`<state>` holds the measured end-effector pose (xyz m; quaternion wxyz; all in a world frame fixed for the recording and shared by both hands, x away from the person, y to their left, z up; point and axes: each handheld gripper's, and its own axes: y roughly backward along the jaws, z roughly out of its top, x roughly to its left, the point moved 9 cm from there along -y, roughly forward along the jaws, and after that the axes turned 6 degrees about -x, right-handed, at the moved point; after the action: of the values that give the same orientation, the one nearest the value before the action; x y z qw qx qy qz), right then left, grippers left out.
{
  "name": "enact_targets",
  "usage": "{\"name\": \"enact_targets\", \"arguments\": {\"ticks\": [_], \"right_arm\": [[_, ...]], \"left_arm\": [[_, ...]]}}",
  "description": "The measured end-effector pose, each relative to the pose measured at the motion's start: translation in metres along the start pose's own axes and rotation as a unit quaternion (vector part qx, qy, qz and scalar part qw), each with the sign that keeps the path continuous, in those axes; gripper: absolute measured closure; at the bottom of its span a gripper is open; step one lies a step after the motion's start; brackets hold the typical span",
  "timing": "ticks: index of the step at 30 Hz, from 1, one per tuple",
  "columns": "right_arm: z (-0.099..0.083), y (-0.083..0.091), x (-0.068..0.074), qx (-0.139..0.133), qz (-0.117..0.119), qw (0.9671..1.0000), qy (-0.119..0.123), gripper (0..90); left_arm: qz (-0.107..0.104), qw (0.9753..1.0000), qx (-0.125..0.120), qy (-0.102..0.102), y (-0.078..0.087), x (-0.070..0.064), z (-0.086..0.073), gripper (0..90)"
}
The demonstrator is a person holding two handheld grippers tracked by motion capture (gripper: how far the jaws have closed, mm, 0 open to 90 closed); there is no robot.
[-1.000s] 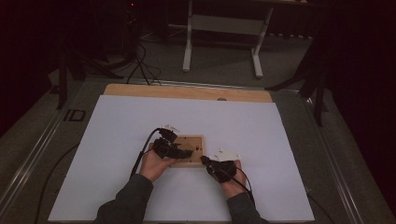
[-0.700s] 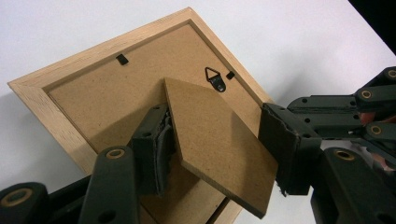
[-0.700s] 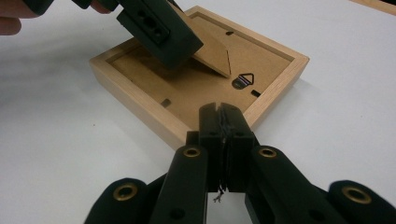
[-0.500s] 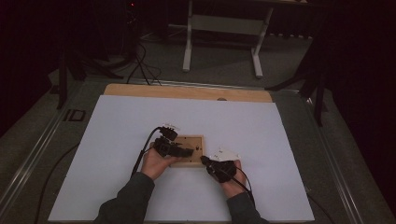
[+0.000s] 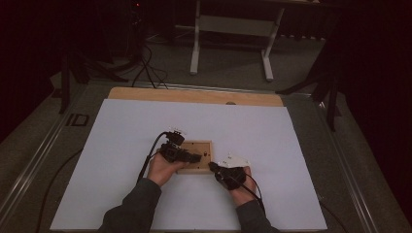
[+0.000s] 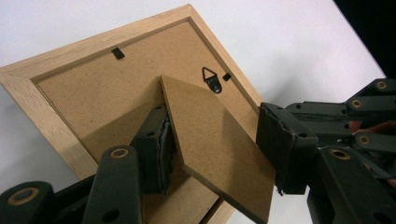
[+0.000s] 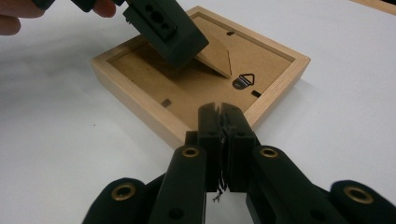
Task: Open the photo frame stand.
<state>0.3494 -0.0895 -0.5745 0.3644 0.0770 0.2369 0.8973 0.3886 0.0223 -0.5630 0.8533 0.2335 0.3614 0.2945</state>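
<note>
On the white sheet (image 5: 272,141), the picture frame (image 6: 56,88) lies back-side up. Left gripper (image 6: 215,154) has its jaws spread apart, straddling the raised easel stand (image 6: 215,154). Right gripper (image 7: 222,135), jaws pressed together and empty, rests against the frame's near edge.

Frame (image 7: 140,81): pale natural wood rim, backing board (image 6: 93,98) mid-brown speckled fibreboard, same for stand flap (image 6: 215,144). Hanger (image 7: 243,80) + clips dark metal. Both tongs, left (image 6: 212,144) & right (image 7: 222,116), matte black w/ brass-coloured rivets. Table (image 5: 272,131) sheet plain white, no pattern; tan wood strip at 12 o'clock edge. Sleeves dark grey.
</note>
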Motion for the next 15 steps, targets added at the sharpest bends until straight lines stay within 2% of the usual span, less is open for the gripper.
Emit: {"name": "enact_targets", "arguments": {"ticks": [11, 15], "right_arm": [[0.0, 0.0, -0.0001, 0.0, 0.0, 1.0, 0.0, 86.9], [0.0, 0.0, -0.0002, 0.0, 0.0, 1.0, 0.0, 86.8]], "left_arm": [[-0.007, 0.9999, -0.005, 0.012, 0.0037, 0.0026, 0.0018, 44.5], [-0.006, 0.9997, -0.013, 0.022, 0.0072, 0.005, 0.0046, 49.1]]}}
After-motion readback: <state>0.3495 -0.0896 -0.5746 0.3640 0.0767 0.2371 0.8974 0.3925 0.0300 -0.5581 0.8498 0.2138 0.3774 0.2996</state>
